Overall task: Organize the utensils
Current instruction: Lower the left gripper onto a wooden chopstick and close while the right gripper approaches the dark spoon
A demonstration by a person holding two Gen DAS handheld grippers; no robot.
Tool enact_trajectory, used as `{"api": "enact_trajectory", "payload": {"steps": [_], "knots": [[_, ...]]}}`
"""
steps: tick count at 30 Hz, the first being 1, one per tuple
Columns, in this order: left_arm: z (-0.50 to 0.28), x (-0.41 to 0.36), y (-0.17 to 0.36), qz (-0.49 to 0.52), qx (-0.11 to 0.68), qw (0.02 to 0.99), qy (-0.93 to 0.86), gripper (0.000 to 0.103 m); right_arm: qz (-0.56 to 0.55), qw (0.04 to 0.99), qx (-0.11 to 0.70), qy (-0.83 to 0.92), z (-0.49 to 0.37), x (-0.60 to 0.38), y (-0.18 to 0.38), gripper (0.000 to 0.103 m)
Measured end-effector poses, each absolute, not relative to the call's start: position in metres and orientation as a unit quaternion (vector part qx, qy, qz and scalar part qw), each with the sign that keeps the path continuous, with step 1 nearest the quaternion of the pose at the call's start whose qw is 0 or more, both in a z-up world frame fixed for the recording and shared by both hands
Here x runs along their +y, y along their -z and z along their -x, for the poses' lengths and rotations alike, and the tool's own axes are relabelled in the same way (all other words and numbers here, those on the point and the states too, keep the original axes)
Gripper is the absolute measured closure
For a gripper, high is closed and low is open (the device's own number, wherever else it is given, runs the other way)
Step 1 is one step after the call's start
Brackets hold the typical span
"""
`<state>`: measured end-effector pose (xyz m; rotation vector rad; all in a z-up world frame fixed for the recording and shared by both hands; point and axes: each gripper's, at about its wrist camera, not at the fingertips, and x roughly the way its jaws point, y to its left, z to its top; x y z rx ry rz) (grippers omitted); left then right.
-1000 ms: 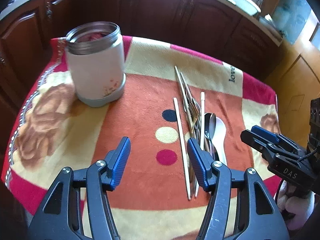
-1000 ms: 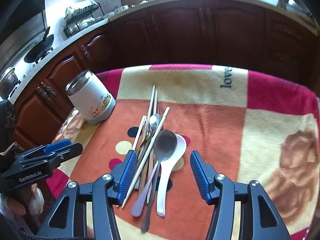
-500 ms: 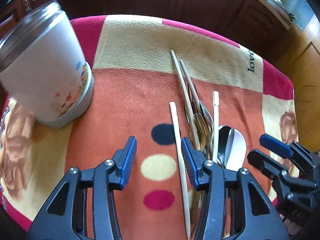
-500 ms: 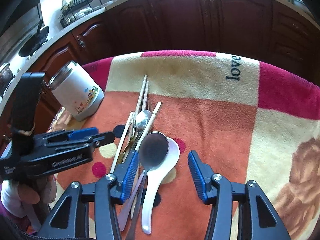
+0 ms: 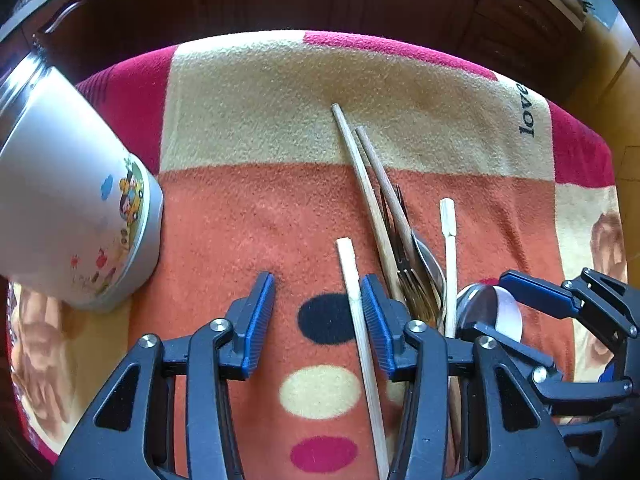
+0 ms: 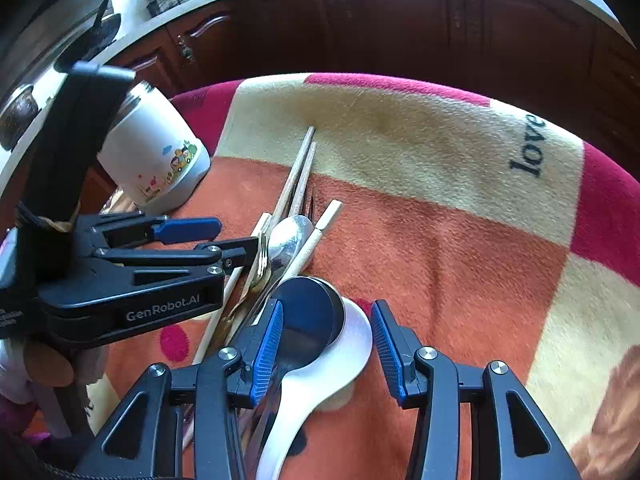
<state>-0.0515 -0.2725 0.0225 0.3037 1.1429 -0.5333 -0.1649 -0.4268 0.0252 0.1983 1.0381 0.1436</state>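
Both tongs low over the utensil pile, jaws part-open and just been closing, nothing gripped.
Left tongs straddle a pale chopstick; right tongs straddle white spoon and steel spoon. White canister stands apart on the blanket; contents not visible.

The utensils lie in a loose bundle on my table's orange patterned blanket, to the right of the upright white steel-rimmed canister. Two long brown wooden chopsticks angle away over metal forks; pale bamboo chopsticks flank them. A white ceramic soup spoon cradles a dark steel spoon.
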Motion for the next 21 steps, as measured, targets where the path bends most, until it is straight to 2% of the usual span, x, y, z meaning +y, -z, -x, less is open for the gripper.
{"api": "enact_trajectory", "payload": {"steps": [1,2,3,5,7,10,13,16,21], "knots": [[0.05,-0.272,-0.023,-0.141,0.53,0.798,0.251,0.07,-0.089,0.864,0.491,-0.067,0.165,-0.428,-0.025,0.071],[0.048,-0.269,-0.025,-0.135,0.528,0.798,0.258,0.079,-0.089,0.866,0.488,-0.067,0.165,-0.43,-0.025,0.079],[0.046,-0.268,-0.025,-0.128,0.53,0.797,0.262,0.085,-0.096,0.867,0.485,-0.069,0.166,-0.434,-0.026,0.082],[0.04,-0.261,-0.027,-0.111,0.536,0.793,0.267,0.09,-0.102,0.868,0.482,-0.064,0.168,-0.442,-0.028,0.093],[0.034,-0.255,-0.029,-0.098,0.546,0.787,0.271,0.092,-0.093,0.866,0.489,-0.045,0.169,-0.449,-0.026,0.094],[0.029,-0.252,-0.033,-0.094,0.552,0.781,0.277,0.092,-0.147,0.866,0.473,-0.06,0.172,-0.464,-0.031,0.094],[0.032,-0.249,-0.03,-0.093,0.553,0.779,0.28,0.092,-0.163,0.87,0.456,-0.092,0.169,-0.465,-0.037,0.088],[0.026,-0.248,-0.031,-0.09,0.558,0.776,0.28,0.092,-0.131,0.869,0.462,-0.121,0.161,-0.454,-0.037,0.06],[0.019,-0.255,-0.02,-0.1,0.556,0.775,0.284,0.091,-0.084,0.865,0.467,-0.161,0.149,-0.442,-0.029,0.059]]}}
